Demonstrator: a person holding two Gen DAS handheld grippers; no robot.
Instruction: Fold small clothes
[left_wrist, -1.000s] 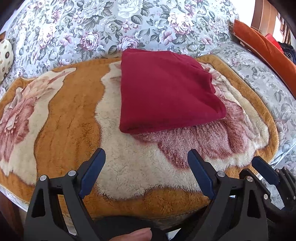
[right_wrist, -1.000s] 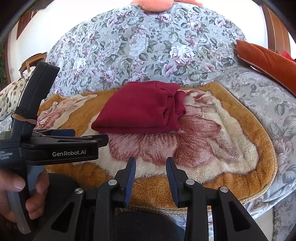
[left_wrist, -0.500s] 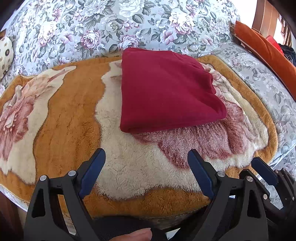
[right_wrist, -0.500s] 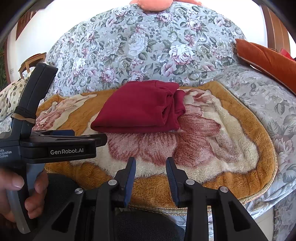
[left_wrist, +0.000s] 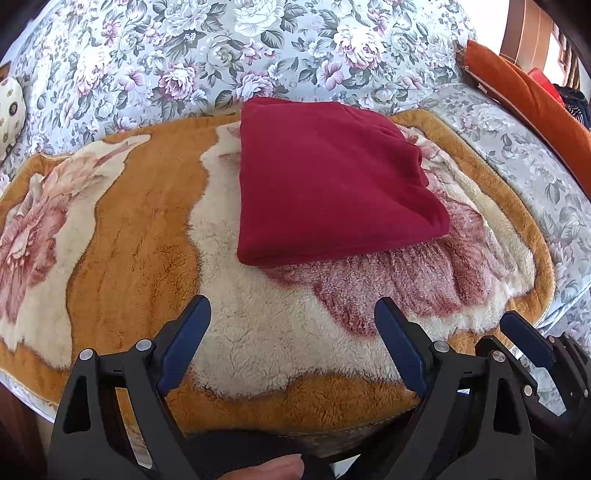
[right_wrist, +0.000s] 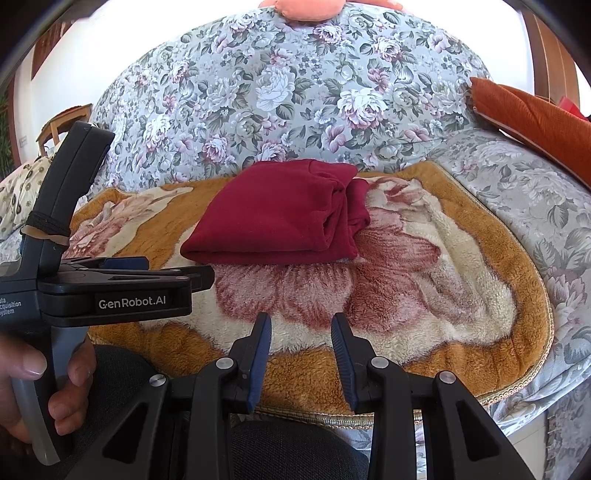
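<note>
A dark red garment (left_wrist: 328, 184) lies folded into a compact rectangle on a fluffy orange and cream blanket (left_wrist: 122, 236). It also shows in the right wrist view (right_wrist: 280, 218), with its layered fold edges on the right side. My left gripper (left_wrist: 291, 314) is open wide and empty, held back from the garment's near edge. My right gripper (right_wrist: 301, 325) is partly open and empty, near the blanket's front edge. The left gripper's body (right_wrist: 110, 284) shows at the left of the right wrist view, held in a hand.
The blanket (right_wrist: 480, 295) covers a sofa with grey floral upholstery (right_wrist: 295, 92). An orange cushion (right_wrist: 535, 118) lies on the right armrest. A patterned pillow (left_wrist: 11, 107) sits at far left. The blanket's front edge hangs over the seat.
Almost nothing has changed. The left wrist view has drifted very slightly; the garment stays folded and both grippers stay empty.
</note>
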